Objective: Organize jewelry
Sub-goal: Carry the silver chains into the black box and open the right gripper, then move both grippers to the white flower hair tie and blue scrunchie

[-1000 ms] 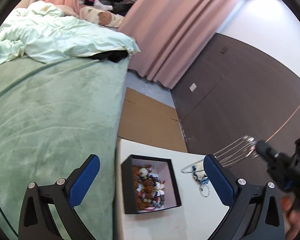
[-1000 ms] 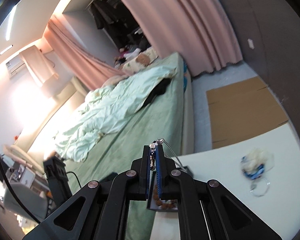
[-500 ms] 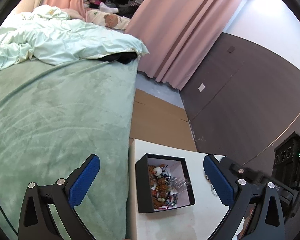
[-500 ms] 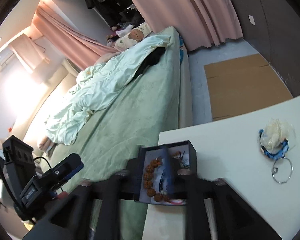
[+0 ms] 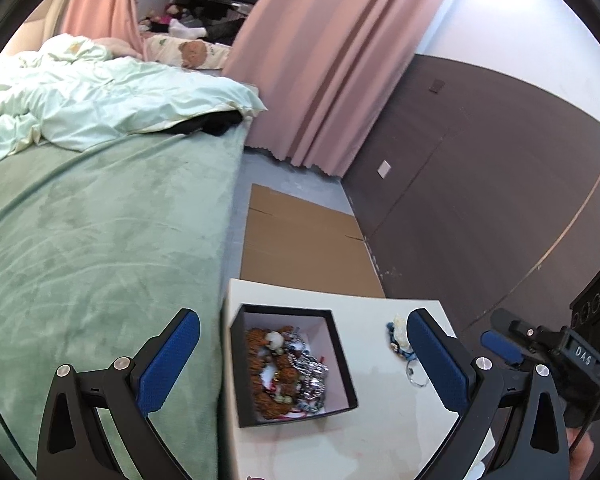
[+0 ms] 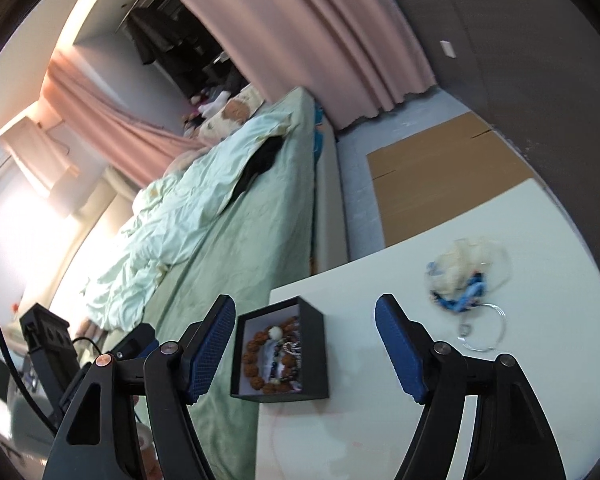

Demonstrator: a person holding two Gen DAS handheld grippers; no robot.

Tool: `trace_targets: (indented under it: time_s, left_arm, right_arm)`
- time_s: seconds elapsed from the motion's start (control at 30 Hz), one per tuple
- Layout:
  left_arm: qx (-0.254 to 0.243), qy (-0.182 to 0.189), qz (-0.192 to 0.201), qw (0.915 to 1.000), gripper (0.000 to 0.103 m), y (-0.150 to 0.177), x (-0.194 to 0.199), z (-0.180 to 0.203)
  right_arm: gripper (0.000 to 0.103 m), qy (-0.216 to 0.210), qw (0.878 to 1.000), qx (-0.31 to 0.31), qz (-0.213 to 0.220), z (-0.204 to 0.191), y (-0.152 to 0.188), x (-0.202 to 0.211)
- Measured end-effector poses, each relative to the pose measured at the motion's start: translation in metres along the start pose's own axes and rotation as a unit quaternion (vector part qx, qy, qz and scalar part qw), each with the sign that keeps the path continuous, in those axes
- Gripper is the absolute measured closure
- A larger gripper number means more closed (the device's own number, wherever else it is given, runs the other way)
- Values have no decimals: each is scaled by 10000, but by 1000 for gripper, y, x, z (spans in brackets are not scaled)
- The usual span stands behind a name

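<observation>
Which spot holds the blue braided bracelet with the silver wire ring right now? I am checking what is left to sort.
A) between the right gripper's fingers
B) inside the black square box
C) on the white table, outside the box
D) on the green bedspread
C: the blue braided bracelet lies on the white table, apart from the black square box, and the right gripper is open and empty.

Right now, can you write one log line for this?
left gripper: open | right gripper: open | black box: holds beads, chain | blue bracelet: on table
</observation>
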State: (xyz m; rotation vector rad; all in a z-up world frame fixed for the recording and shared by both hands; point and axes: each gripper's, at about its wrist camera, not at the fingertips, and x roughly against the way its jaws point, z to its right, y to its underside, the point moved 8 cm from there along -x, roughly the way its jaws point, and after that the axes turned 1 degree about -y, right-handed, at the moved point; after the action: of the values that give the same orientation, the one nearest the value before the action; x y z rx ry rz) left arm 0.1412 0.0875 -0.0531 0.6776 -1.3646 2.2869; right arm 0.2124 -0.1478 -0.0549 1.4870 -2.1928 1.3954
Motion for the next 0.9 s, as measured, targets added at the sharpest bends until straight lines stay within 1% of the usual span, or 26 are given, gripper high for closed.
trace_targets:
  time_s: [0.07, 0.23, 0.37, 0.43, 0.53, 0.7, 0.8, 0.87, 0.9]
  left_arm:
    - [-70, 39, -42, 10000, 0, 3, -2, 8]
    - [-257, 98, -96, 9996, 0, 12, -8, 30]
    - [-486, 50, -190, 9986, 0, 24, -16, 46]
    - [-545, 107, -234, 9982, 0, 30, -20, 56]
    - [-668, 197, -227, 9973, 0, 35, -24, 71]
    - [-958, 341, -352, 9942, 0, 49, -35, 97]
    - [-1065, 443, -457, 9923, 3, 55, -43, 107]
    - [-1151, 493, -540, 9907, 6, 59, -49, 115]
    - [-1201, 532, -586, 9896, 10, 60, -53, 120]
  right_arm:
    - [30, 79, 9999, -89, 90, 13, 2, 12]
    - [30, 244, 9986, -449, 164, 46, 7, 36]
    - [30, 332, 9979, -515, 219, 62, 1, 54]
    - [30, 379, 9974, -565, 232, 71, -1, 63]
    - [30, 496, 9962, -674, 239, 87, 2, 70]
    - [30, 689, 9935, -882, 189, 110, 6, 73]
    - [30, 733, 9927, -939, 187, 116, 6, 74]
    - [30, 673, 9920, -1052, 203, 120, 5, 73]
    - [30, 660, 9914, -1114, 210, 124, 4, 73]
